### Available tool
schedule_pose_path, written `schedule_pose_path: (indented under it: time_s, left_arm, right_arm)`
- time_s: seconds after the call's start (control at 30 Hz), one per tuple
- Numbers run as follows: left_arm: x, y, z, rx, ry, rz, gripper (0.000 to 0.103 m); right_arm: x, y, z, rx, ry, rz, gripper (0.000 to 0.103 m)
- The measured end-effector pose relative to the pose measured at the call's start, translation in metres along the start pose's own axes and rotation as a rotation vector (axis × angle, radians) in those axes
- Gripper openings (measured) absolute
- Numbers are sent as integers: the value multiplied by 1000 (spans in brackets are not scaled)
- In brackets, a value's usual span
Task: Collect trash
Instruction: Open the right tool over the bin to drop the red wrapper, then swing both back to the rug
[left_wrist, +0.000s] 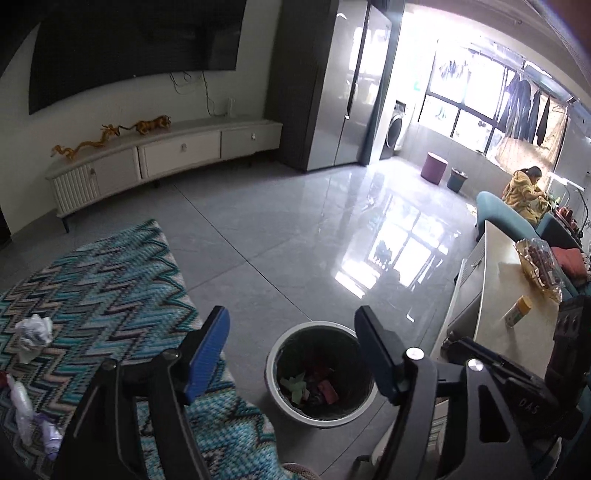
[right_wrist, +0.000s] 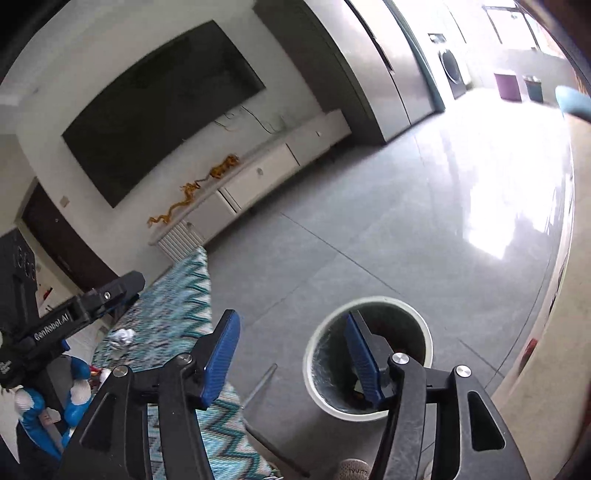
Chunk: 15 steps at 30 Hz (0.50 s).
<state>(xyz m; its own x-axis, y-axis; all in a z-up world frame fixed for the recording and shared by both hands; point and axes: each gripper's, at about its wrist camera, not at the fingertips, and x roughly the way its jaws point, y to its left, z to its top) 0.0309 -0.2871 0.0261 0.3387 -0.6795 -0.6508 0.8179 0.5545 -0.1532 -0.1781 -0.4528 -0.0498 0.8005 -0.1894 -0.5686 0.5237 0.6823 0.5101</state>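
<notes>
Floor (left_wrist: 295, 221): glossy grey tile. Rug (left_wrist: 103, 280): woven cloth, rough zigzag knit. Crumpled paper (left_wrist: 34, 329); pads (left_wrist: 207, 354) ribbed blue.

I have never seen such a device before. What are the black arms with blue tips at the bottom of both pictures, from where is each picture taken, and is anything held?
These are two hand-held grippers, each carried by a person, with a wide-angle camera looking along its two fingers. One picture comes from the left gripper, the other from the right gripper. Both are open and hold nothing. Below them on the grey floor stands a round trash bin with scraps already inside. Beside it lies a zigzag rug; a crumpled paper and a plastic wrapper lie on it.
</notes>
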Motion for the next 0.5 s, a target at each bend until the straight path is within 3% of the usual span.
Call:
schedule_pose_path:
  time_s: [0.2,0.5]
  left_arm:
    - [-57,21,-12,-15,-84,48,70]
    - [-132,48,-42,-14,-208,240,70]
  right_arm:
    - [-29,30,0,-58,-48,27,65]
    - [-53,76,-12,-140,-91,51,88]
